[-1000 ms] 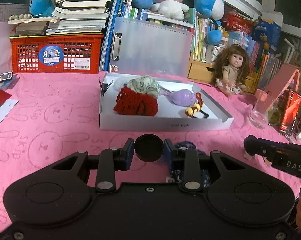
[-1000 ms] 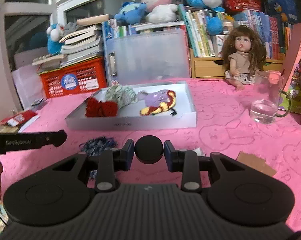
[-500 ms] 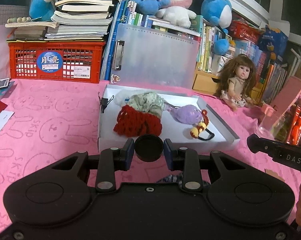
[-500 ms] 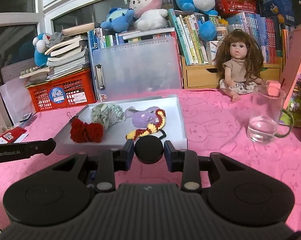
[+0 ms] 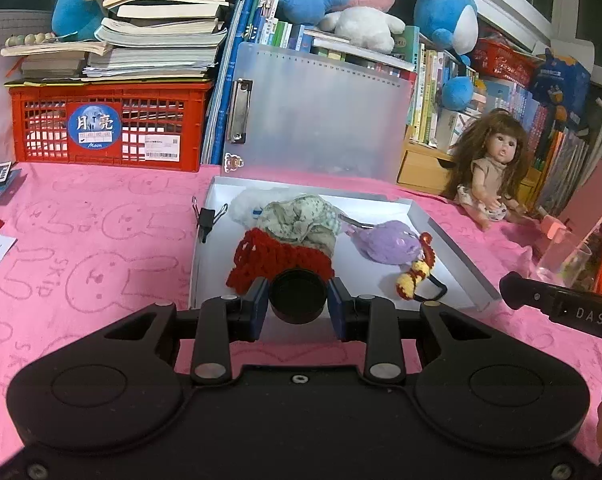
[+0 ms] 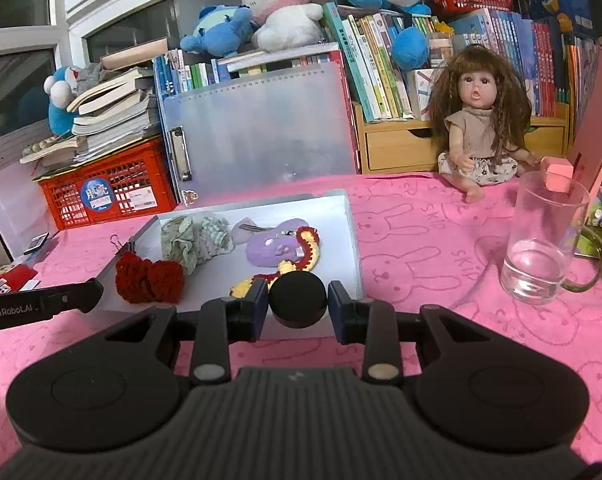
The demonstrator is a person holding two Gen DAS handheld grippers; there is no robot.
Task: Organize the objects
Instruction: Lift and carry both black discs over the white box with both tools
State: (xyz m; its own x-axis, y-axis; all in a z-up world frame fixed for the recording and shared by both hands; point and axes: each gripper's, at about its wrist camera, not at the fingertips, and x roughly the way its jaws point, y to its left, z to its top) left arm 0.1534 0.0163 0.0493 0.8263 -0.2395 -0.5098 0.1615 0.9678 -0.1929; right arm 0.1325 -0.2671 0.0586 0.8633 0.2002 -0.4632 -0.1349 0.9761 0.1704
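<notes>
While the left gripper (image 5: 298,298) hangs over the near edge of the white box (image 5: 455,258), its fingers (image 5: 257,308) are closed on a black cap (image 5: 298,310), which sits between the pads with its rim facing the camera. To its right, the right gripper (image 6: 298,298) also hangs at the near edge of the box; a black ball (image 6: 298,310) sits between its fingers, and the pads seem to press its sides, though any sliver of gap is too fine to judge. Each gripper's tip shows at the edge of the other's view, so the two are side by side but apart. Inside the box lie a red scrunchie (image 5: 277,262) near the front left, a green scrunchie (image 5: 301,220) touching it from behind, a purple plush (image 5: 385,242) to the right, and a red-and-yellow tie (image 5: 415,270) just beside the plush. A black clip (image 5: 209,218) is fixed on the box's left wall. The box rests on the counter under a pink cloth (image 5: 81,240) with rabbit outlines. Behind it a clear folder (image 5: 321,116) stands upright, with a red crate (image 5: 101,124) to its left carrying stacked books. A doll (image 5: 489,172) sits at the back right, and a glass (image 6: 541,248) with a little water stands near it, well apart from the box.
</notes>
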